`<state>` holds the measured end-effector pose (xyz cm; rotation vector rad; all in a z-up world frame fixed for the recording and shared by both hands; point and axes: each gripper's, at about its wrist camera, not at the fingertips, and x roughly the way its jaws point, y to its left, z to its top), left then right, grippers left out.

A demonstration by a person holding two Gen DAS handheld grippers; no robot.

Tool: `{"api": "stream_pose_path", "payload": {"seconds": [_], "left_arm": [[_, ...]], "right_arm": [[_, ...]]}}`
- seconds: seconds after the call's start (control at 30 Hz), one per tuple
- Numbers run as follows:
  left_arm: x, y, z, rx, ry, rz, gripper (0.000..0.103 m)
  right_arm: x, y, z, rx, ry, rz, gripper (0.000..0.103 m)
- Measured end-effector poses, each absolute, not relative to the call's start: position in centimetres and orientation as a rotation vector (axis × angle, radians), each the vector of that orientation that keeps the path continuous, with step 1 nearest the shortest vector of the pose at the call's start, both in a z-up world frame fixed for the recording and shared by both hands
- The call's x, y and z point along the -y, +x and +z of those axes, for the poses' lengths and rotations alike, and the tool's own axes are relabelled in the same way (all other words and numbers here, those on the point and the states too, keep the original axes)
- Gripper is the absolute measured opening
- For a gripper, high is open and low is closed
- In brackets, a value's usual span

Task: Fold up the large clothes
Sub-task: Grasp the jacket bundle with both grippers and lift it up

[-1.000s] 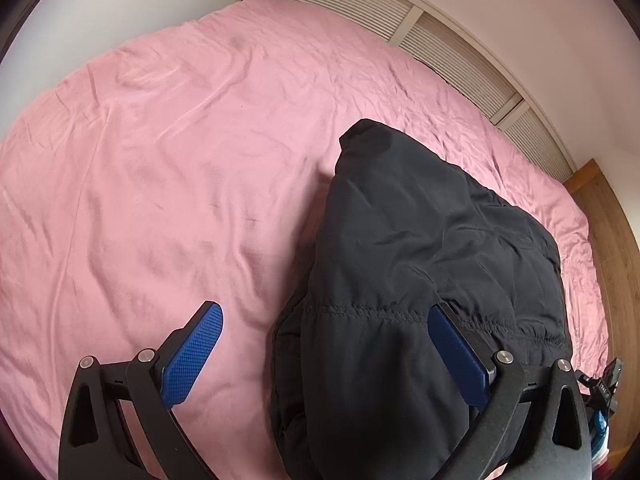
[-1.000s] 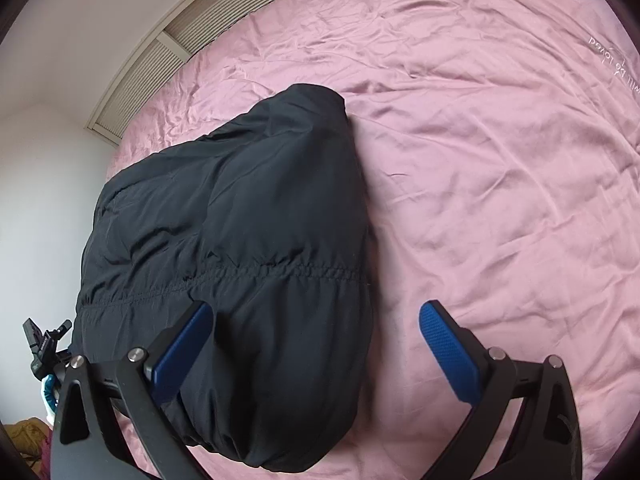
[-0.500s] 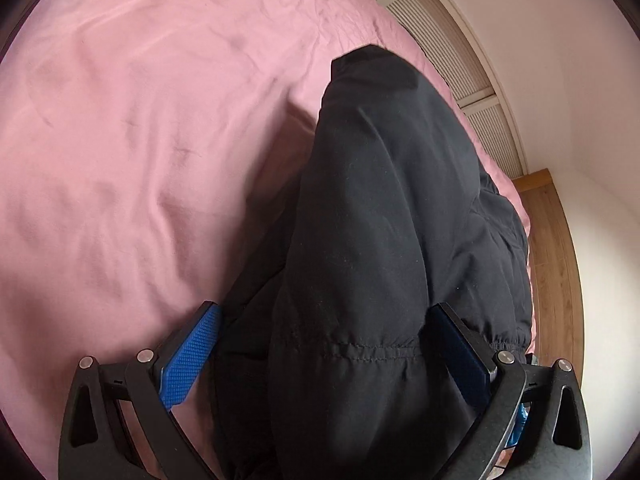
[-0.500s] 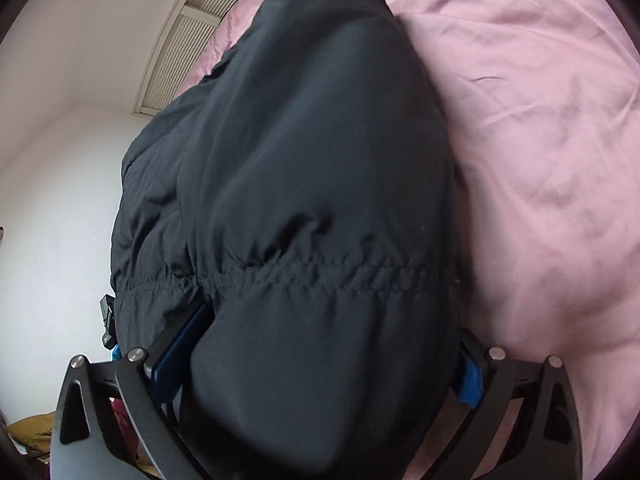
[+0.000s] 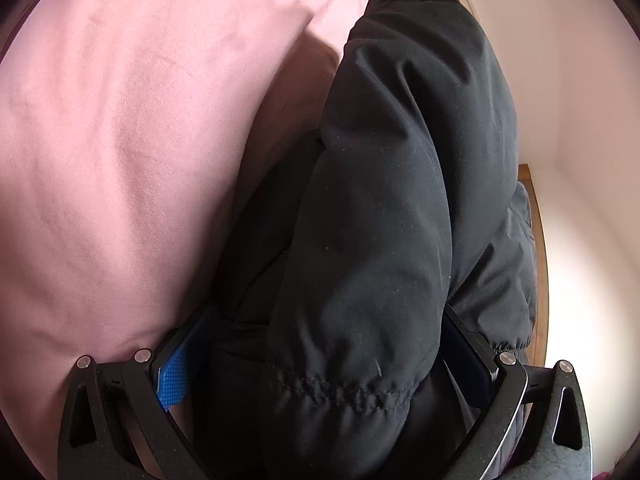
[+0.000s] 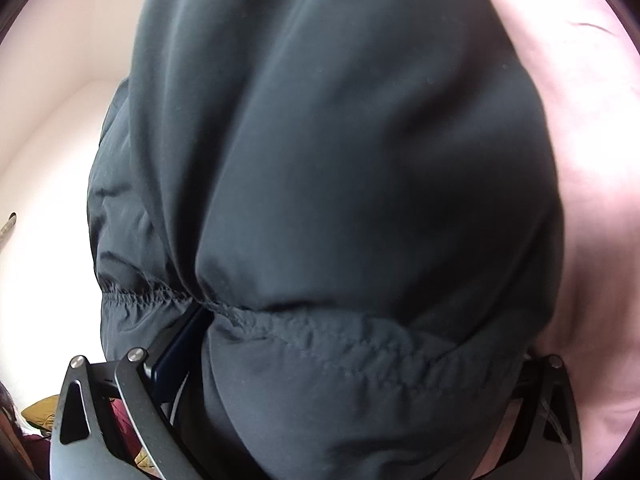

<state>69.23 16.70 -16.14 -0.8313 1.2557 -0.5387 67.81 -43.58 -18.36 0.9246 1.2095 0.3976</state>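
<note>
A black padded jacket (image 5: pixel 384 220) lies folded on a pink bed sheet (image 5: pixel 120 140). In the left wrist view my left gripper (image 5: pixel 324 364) has its jaws wide apart, with the jacket's elastic hem bulging between the blue pads (image 5: pixel 174 376). In the right wrist view the same jacket (image 6: pixel 340 160) fills most of the frame. My right gripper (image 6: pixel 348 344) also straddles the hem, its left pad (image 6: pixel 180 344) against the fabric and its right finger mostly hidden. Neither pair of jaws is pinched together.
The pink sheet (image 6: pixel 592 160) stretches to the right of the jacket in the right wrist view. A white wall (image 5: pixel 580 120) and a wooden bed edge (image 5: pixel 538 216) lie beyond the jacket. Yellow and red cloth (image 6: pixel 44 416) sits at the lower left.
Both grippers have moved forward and down onto the jacket's hem. The jacket now fills the space between each pair of fingers. The jaws have stayed wide.
</note>
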Motion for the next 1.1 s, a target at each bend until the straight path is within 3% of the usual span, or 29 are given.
{"api": "stream_pose_path", "payload": {"seconds": [0.53,0.7,0.8,0.9,1.0,1.1], "left_arm": [[-12.4,68.8,-16.7,-1.241,-0.896,-0.598,0.100],[-11.8,66.5,-16.5,-1.181,-0.966,-0.597,0.069],[-11.1,65.8,-16.3,-1.153,-1.000,-0.619,0.051],[-10.4,65.1,-15.6,-1.128,-1.011,-0.621,0.040],[-10.8,64.1,-14.6,-1.104,-1.017,-0.621,0.034],[-10.7,62.7,-13.0,-1.064,-1.024,-0.637,0.031]], "right_arm": [[40.4,69.8,-20.3,-1.189,0.983,0.450,0.103],[39.6,69.8,-19.9,-1.168,0.967,0.429,0.102],[39.0,69.5,-19.3,-1.151,0.981,0.440,0.087],[38.1,69.3,-18.6,-1.132,1.010,0.469,0.066],[37.0,69.0,-17.2,-1.116,0.997,0.487,0.046],[35.9,69.1,-15.3,-1.089,0.980,0.503,0.037]]}}
